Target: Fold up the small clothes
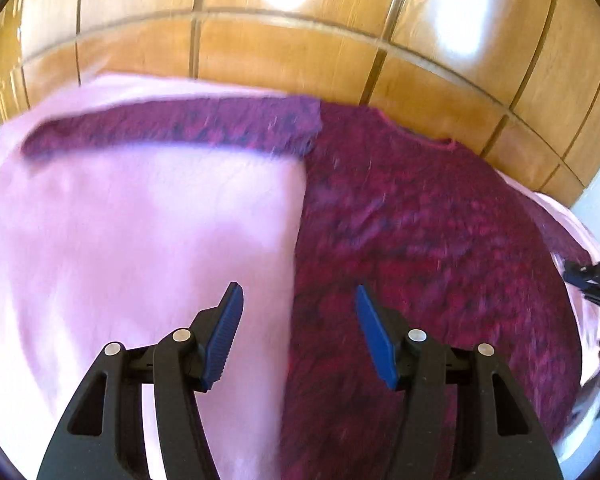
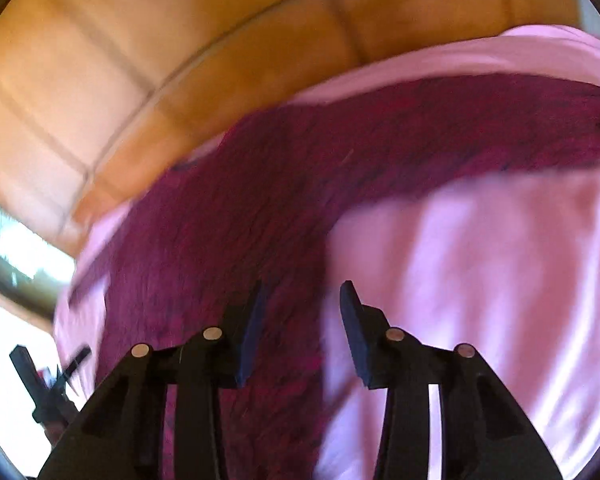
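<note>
Right gripper [image 2: 300,320] hangs at bottom centre, jaws apart with nothing between them. Beneath it the magenta knit sweater [image 2: 260,200] sweeps blurred toward the upper right across a pink sheet [image 2: 480,280]; wooden panelling [image 2: 140,60] fills the upper left.

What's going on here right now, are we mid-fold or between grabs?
Between grabs. A magenta knit sweater lies spread on a pink sheet, one sleeve stretched sideways. The left gripper and right gripper both hover above it with jaws apart, holding nothing. The views are blurred, and no fold is visible yet.
</note>
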The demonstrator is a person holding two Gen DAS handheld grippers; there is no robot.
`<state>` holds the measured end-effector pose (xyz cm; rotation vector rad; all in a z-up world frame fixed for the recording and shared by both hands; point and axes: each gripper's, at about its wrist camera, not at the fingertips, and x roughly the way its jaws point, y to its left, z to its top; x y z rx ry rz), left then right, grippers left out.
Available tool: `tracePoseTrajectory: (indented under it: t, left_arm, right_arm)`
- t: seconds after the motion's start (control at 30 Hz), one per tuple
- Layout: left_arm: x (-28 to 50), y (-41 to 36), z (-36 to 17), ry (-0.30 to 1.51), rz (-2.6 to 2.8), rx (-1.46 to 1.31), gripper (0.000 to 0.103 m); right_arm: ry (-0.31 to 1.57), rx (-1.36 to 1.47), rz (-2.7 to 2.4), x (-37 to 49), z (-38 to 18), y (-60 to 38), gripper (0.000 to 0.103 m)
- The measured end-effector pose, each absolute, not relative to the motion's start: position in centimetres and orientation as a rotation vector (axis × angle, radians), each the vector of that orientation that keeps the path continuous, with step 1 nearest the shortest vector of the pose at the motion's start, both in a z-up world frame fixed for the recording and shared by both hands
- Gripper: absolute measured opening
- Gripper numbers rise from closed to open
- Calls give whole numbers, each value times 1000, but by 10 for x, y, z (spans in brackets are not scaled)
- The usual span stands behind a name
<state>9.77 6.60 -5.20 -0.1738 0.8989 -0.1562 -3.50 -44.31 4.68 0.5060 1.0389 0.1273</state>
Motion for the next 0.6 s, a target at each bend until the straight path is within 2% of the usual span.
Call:
tracePoseTrajectory:
  t: [0.1, 0.13, 0.17, 0.2, 0.23, 0.27, 0.5, 0.53, 0.6]
  left_arm:
    - [81, 73, -63, 951, -214, -215, 58]
    - [74, 73, -67, 967, -245, -223, 48]
    - [71, 68, -70, 975, -268, -216, 36]
    - [66, 64, -72, 978, -288, -196, 27]
    - [62, 62, -72, 967, -283, -176, 19]
    - [58, 61, -70, 958, -289, -166, 16]
    - [53, 64, -71, 979, -257, -158, 15]
    - [54, 61, -67, 982, -256, -138, 16]
    - [56, 57, -57, 962, -244, -109, 22]
  right_arm:
    - [1094, 422, 125, -41, 34, -415, 39]
    - [1090, 392, 107, -46, 34, -408, 35]
    - [1085, 389, 100, -51, 34, -407, 21]
    - [1081, 385, 75, -49, 33, -408, 13]
    - [1080, 380, 65, -50, 33, -409, 12]
    - [1076, 375, 64, -52, 36, -412, 11]
    - [1082, 199, 12, -48, 20, -425, 11]
    - [1080, 217, 15, -49, 23, -428, 13]
    - [1074, 299, 46, -49, 29, -441, 27]
